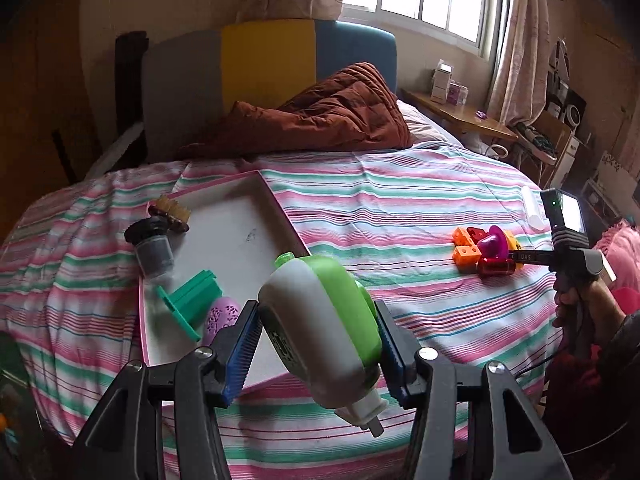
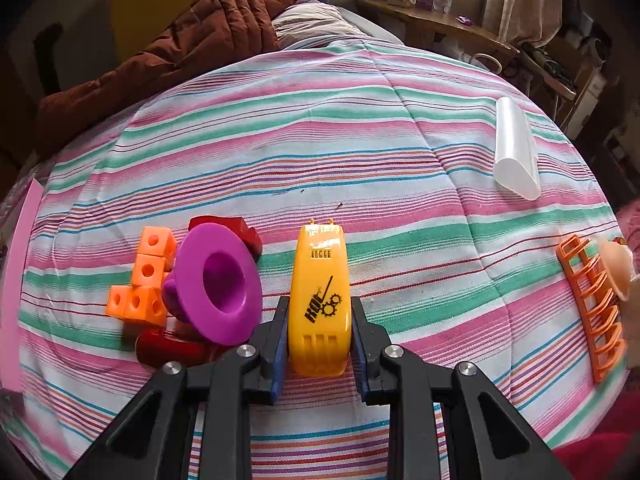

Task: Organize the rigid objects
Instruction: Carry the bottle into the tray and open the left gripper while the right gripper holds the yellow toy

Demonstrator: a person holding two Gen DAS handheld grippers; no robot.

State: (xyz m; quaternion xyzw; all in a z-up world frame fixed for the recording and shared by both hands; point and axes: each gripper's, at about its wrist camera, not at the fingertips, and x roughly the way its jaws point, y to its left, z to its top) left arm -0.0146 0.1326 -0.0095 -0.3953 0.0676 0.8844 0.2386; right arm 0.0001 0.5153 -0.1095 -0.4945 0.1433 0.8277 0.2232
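Note:
My left gripper (image 1: 316, 332) is shut on a white and green plastic toy (image 1: 320, 320), held above the near right corner of a pink-rimmed white tray (image 1: 240, 240). The tray holds a brush (image 1: 170, 212), a dark jar (image 1: 154, 248), a green piece (image 1: 192, 300) and a purple egg-shaped piece (image 1: 222, 316). My right gripper (image 2: 320, 332) is shut on a yellow toy (image 2: 319, 300) lying on the striped bedspread. Beside it lie orange cubes (image 2: 140, 280), a purple funnel-like piece (image 2: 218, 284) and dark red pieces (image 2: 172, 346).
A translucent white container (image 2: 514, 152) lies far right on the bed. An orange rack (image 2: 592, 304) and a peach disc (image 2: 616, 268) sit at the right edge. A brown quilt (image 1: 320, 116) is piled at the headboard. A wooden side table (image 1: 456, 112) stands beyond.

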